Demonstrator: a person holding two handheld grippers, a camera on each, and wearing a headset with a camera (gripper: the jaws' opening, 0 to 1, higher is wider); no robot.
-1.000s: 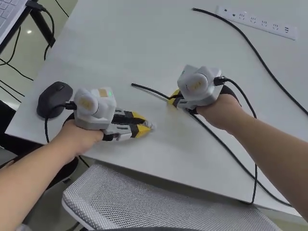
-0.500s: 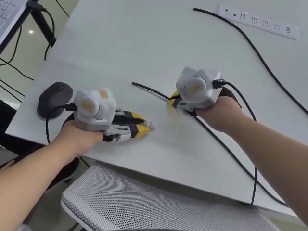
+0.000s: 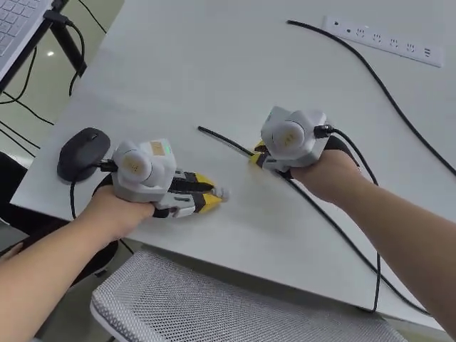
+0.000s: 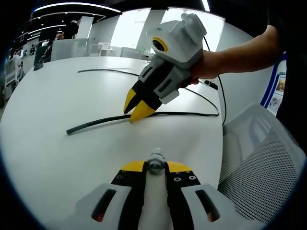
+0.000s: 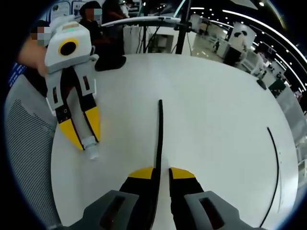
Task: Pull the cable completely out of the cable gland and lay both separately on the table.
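White table [image 3: 178, 64] spread beneath both hands, pale and matte; the left gripper [image 3: 211, 197] lay low over its near edge, its yellow-tipped jaws drawn in tight on the cable gland [image 3: 221, 192], whose small whitish body poked out past the tips; in the left gripper view the gland sat pinched squarely between that gripper's two jaws. The right gripper [image 3: 255, 156] was further in on the table, its tips down at the surface and closed narrowly on the black cable [image 3: 222, 137]; in the right gripper view the cable ran up from between the jaws, pressed to the left one, and lay straight along the table to its free end. Cable and gland were apart, with bare table between the free end and the gland. A dark mouse [image 3: 82, 151] rested at the table's left edge, just beside the left hand; a white power strip [image 3: 381, 41] lay at the far right, well apart from both grippers, and a longer black lead [image 3: 377, 78] curved past it; a grey mesh chair [image 3: 214, 306] stood below the table's near edge.
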